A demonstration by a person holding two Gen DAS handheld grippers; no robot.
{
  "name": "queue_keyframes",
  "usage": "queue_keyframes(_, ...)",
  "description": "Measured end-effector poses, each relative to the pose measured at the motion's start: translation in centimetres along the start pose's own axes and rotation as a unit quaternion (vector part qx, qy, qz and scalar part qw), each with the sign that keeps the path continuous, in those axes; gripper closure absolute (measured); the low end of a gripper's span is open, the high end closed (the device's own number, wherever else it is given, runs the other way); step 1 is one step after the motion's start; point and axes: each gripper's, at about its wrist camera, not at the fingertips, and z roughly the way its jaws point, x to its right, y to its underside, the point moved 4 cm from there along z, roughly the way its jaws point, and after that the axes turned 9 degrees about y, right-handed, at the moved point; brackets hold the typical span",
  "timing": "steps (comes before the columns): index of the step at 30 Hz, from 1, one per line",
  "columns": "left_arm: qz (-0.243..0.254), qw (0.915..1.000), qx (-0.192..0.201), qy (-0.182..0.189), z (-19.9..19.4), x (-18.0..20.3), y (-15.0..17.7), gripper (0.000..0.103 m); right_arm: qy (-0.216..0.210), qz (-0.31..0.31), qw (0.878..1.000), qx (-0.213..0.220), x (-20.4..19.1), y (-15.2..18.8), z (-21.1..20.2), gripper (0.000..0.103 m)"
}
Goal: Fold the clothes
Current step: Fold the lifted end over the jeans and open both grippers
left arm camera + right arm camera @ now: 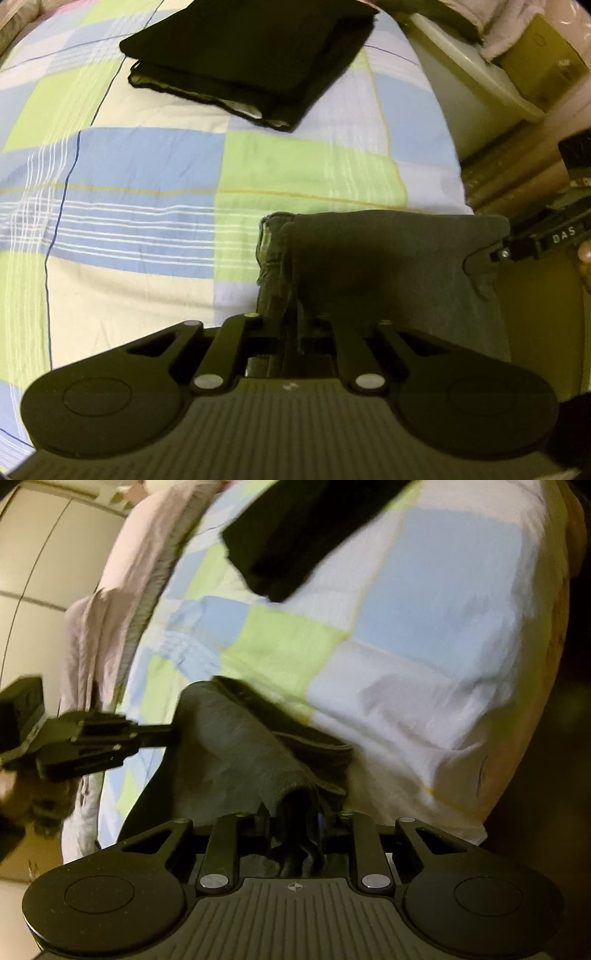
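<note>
Both grippers, left point(295, 328) and right point(299, 823), clamp the grey garment point(388, 258), stretched lengthwise between them.

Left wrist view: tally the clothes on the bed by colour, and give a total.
Black: 1, the folded black garment lying on the checked bedspread.
Dark grey: 1, the grey garment pinched by the left gripper and the right gripper.
Total: 2

checked bedsheet point(155, 162) of blue, green and cream squares: fills centre and left | pale plastic box point(461, 85): upper right, beside the bed | pinkish blanket point(110, 627): left of right-wrist view, along the sheet's edge | white cupboard doors point(37, 554): upper left
</note>
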Motion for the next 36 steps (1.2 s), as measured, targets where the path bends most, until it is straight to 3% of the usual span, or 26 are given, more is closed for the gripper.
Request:
queue_keyframes(3, 0.006, 0.9997, 0.019, -0.011, -1.5, 0.3, 0.3, 0.085, -0.001, -0.001, 1.000, 0.010, 0.0, 0.3, -0.6, 0.080)
queue_keyframes(5, 0.001, 0.9991, 0.040, -0.016, -3.8, 0.4, 1.4, 0.083, 0.020, -0.004, 0.999, 0.036, -0.4, 0.9, -2.0, 0.047)
queue_keyframes(6, -0.005, 0.9986, 0.050, -0.018, -5.0, 0.4, 2.1, 0.082, 0.036, 0.000, 0.998, 0.053, -0.5, 1.4, -2.8, 0.042)
queue_keyframes(12, -0.056, 0.9930, 0.099, -0.031, -12.2, 0.0, 11.1, 0.077, 0.049, -0.007, 0.993, 0.107, -3.5, 6.7, -6.7, 0.041)
queue_keyframes(16, -0.106, 0.9864, 0.125, -0.004, -14.9, 0.8, 18.2, 0.079, 0.041, -0.045, 0.993, 0.102, -7.7, 12.2, -6.2, 0.041)
queue_keyframes(19, -0.115, 0.9841, 0.135, 0.005, -14.2, 1.8, 21.1, 0.079, 0.040, -0.080, 0.993, 0.084, -11.0, 16.1, -4.5, 0.041)
queue_keyframes(26, -0.121, 0.9855, 0.110, -0.045, -8.2, -0.1, 24.2, 0.077, 0.055, -0.159, 0.985, 0.046, -16.0, 20.5, -0.8, 0.041)
queue_keyframes(32, -0.158, 0.9762, 0.144, -0.036, -8.8, -0.9, 26.1, 0.075, 0.074, -0.202, 0.976, 0.013, -17.4, 19.7, 0.3, 0.041)
queue_keyframes(36, -0.139, 0.9780, 0.151, -0.036, -7.1, -1.3, 25.9, 0.075, 0.087, -0.248, 0.965, -0.002, -17.4, 19.0, 2.6, 0.041)
